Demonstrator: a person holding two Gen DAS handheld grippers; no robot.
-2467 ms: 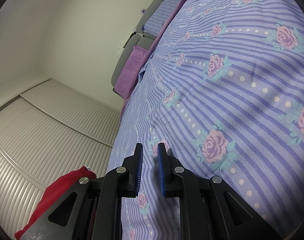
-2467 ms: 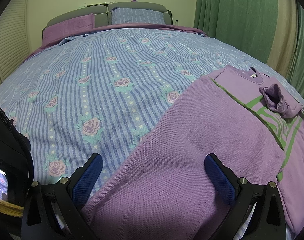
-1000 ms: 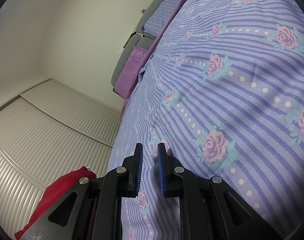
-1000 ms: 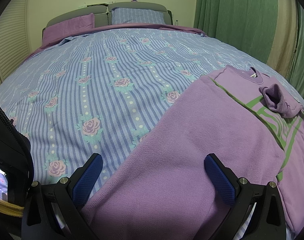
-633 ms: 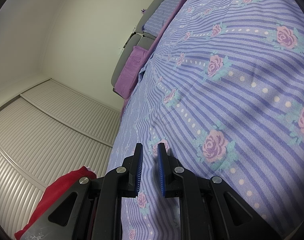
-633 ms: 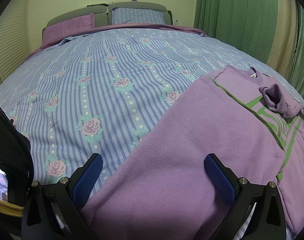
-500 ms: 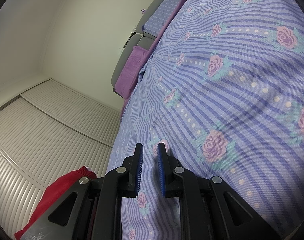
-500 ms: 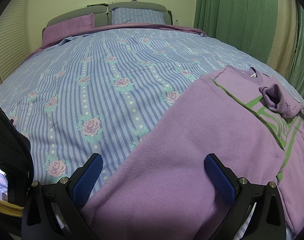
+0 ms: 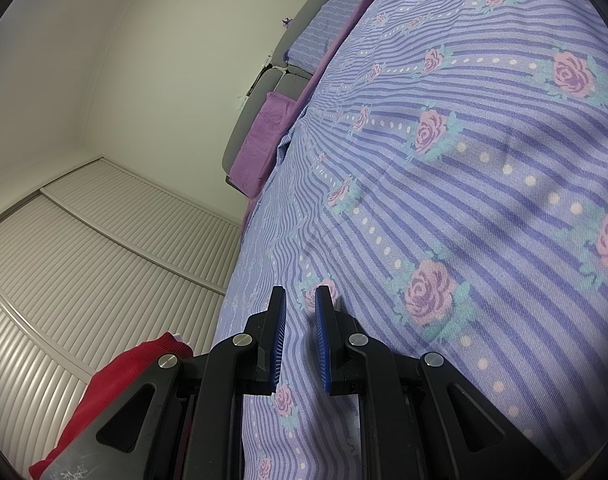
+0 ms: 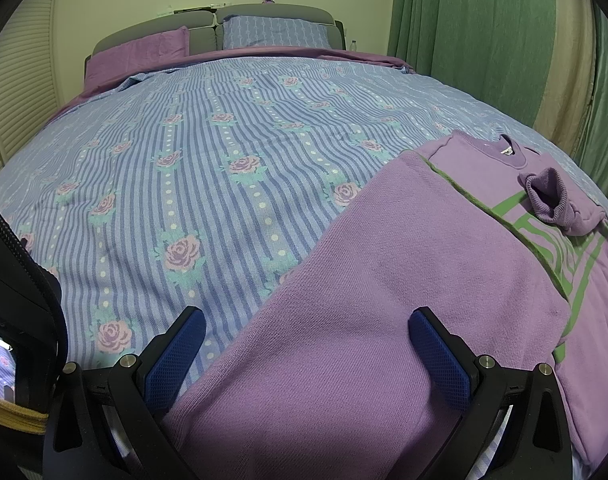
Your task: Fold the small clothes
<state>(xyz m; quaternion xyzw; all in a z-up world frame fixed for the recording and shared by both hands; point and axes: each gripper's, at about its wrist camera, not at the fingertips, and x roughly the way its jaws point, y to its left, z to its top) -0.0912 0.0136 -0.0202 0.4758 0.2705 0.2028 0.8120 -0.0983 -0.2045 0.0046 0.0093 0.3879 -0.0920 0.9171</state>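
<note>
Both wide right gripper (image 10: 304, 344) jaws seemingly straddle the purple sweater (image 10: 404, 300).

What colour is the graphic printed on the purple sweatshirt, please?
Green, on the sweatshirt; clearest in the right wrist view.

Rose-striped bedspread (image 10: 263, 128), two pillows (image 10: 275, 32), green curtains (image 10: 464, 32).

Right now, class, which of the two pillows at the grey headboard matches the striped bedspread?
The blue striped pillow on the right of the headboard matches it. The plain purple pillow on the left has no stripes.
</note>
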